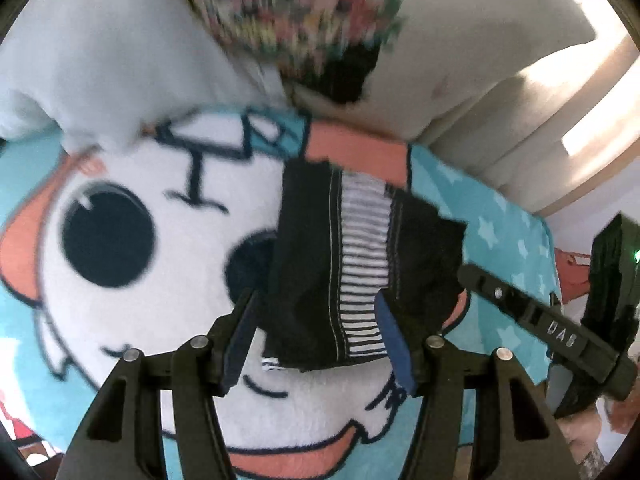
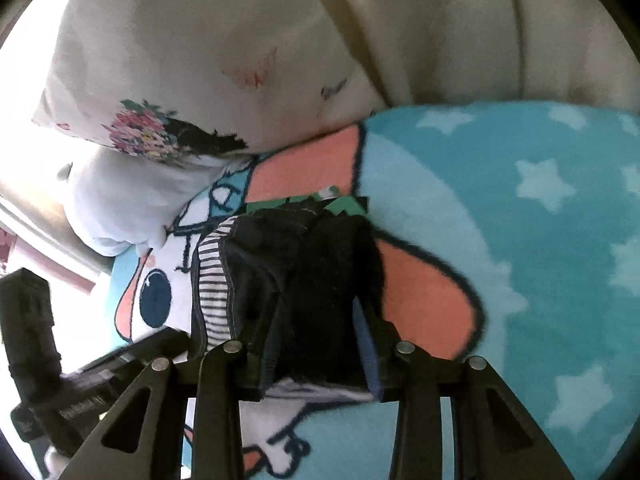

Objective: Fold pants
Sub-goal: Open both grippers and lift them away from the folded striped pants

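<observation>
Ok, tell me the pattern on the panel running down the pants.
Thin black-and-white horizontal stripes on the panel, flanked by black fabric of the pants. Clearest in the left wrist view.

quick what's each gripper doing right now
left gripper: open, fingers either side of the black pants, not clamped.
right gripper: cannot tell; pants between its fingers.

The pants (image 1: pixel 360 264) between the left gripper's (image 1: pixel 316 332) fingers are matt black cloth with a striped lining. Under them the blanket (image 1: pixel 132 312) is soft fleece with a fuzzy nap. The gripper frames are matt black plastic with shiny metal pins. Beyond the right gripper (image 2: pixel 320 340), the pillow (image 2: pixel 180 60) is smooth printed cotton-like cloth.
</observation>
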